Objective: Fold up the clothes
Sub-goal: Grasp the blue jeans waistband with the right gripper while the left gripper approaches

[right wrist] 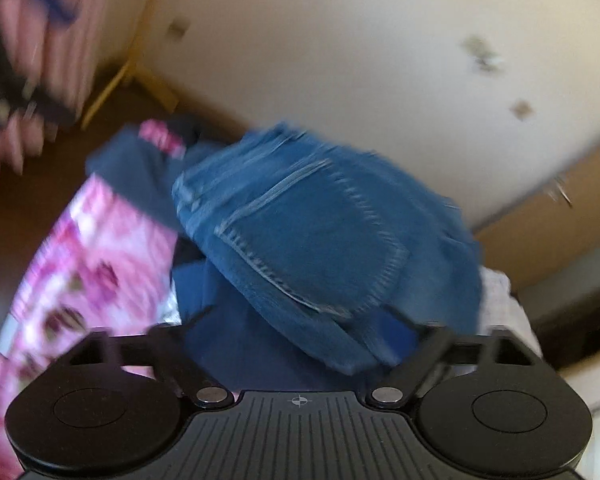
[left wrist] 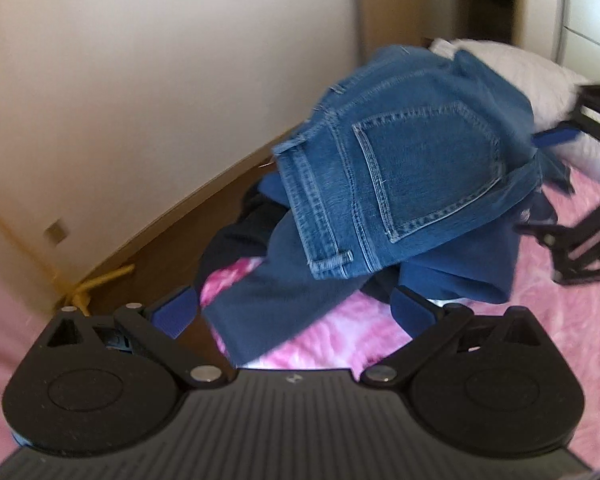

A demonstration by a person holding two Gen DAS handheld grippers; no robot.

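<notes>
Folded blue jeans (left wrist: 404,164) with a back pocket showing lie on top of a dark navy garment (left wrist: 284,300) on the pink bed cover (left wrist: 560,320). My left gripper (left wrist: 296,312) is open, its blue pads (left wrist: 176,314) on either side of the navy garment's near edge. The right gripper (left wrist: 572,184) shows at the right edge of the left wrist view, beside the jeans. In the blurred right wrist view, the jeans (right wrist: 320,236) lie between the wide-apart fingers of the right gripper (right wrist: 300,332), with the navy garment (right wrist: 236,344) under them.
A white pillow (left wrist: 512,68) lies behind the pile. A cream wall (left wrist: 160,80) and brown floor (left wrist: 168,240) lie to the left of the bed. A yellow stand leg (left wrist: 100,280) sits on the floor. The left gripper (right wrist: 16,60) shows blurred at top left of the right wrist view.
</notes>
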